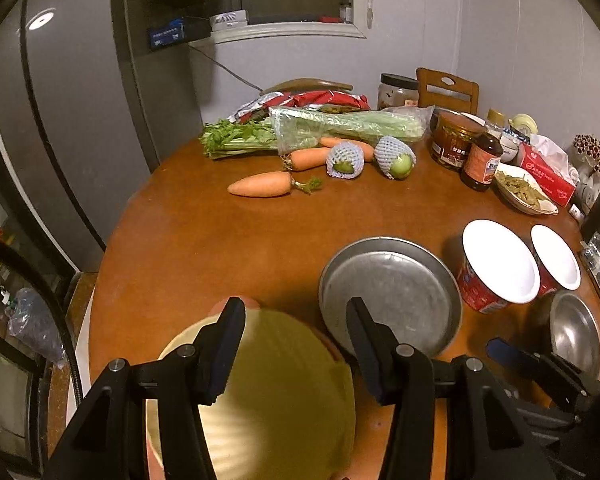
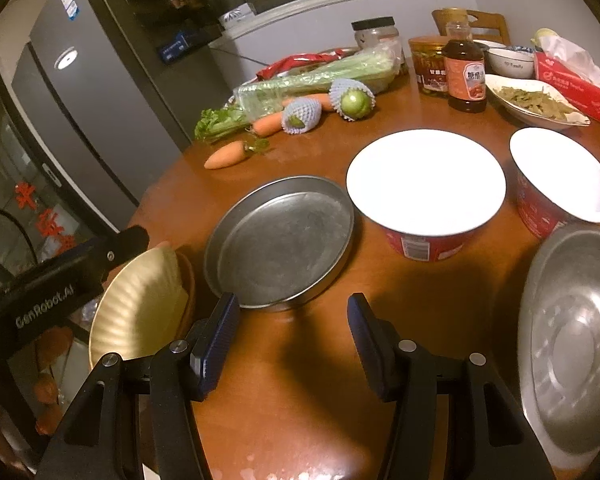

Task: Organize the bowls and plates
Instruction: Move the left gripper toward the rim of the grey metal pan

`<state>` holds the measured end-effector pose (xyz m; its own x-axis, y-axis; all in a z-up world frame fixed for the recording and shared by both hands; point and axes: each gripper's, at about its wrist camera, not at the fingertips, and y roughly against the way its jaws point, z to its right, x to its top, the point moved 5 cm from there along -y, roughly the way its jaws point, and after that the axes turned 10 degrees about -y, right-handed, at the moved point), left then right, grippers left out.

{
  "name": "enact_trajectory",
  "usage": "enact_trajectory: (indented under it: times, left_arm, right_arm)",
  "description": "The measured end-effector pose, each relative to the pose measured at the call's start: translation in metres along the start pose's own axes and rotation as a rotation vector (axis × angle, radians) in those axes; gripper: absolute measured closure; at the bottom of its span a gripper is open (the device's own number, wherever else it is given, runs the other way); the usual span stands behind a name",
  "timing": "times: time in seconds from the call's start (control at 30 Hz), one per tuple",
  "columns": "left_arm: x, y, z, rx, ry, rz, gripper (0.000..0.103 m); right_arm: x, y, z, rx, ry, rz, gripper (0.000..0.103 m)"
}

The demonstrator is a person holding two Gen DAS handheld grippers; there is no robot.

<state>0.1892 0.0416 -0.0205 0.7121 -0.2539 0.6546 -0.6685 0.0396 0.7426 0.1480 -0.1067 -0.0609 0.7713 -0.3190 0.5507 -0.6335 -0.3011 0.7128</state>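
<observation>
Round brown table (image 2: 300,380) beside grey fridge (image 2: 80,120), gold paper plate (image 2: 140,300) tilted up, perhaps resting on table edge, left gripper (image 1: 296,340) spread around it, right gripper (image 2: 292,336) spread, empty.

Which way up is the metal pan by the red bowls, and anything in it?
Upright and empty: the metal pan shows its rim and bare inner floor.

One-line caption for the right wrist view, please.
Open right gripper hovers over the table before a round metal pan, two red bowls beyond it.

dull metal pan (image 2: 280,240), glossy wooden table (image 2: 300,380)
</observation>
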Motion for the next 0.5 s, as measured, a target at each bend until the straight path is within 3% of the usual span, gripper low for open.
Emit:
enact_trajectory:
  times: [0.5]
  left_arm:
    - [0.028, -0.055, 0.019, -0.051, -0.049, -0.120, 0.051]
  right_arm:
    - [0.013, -0.023, 0.007, -0.001, -0.022, -0.056, 0.045]
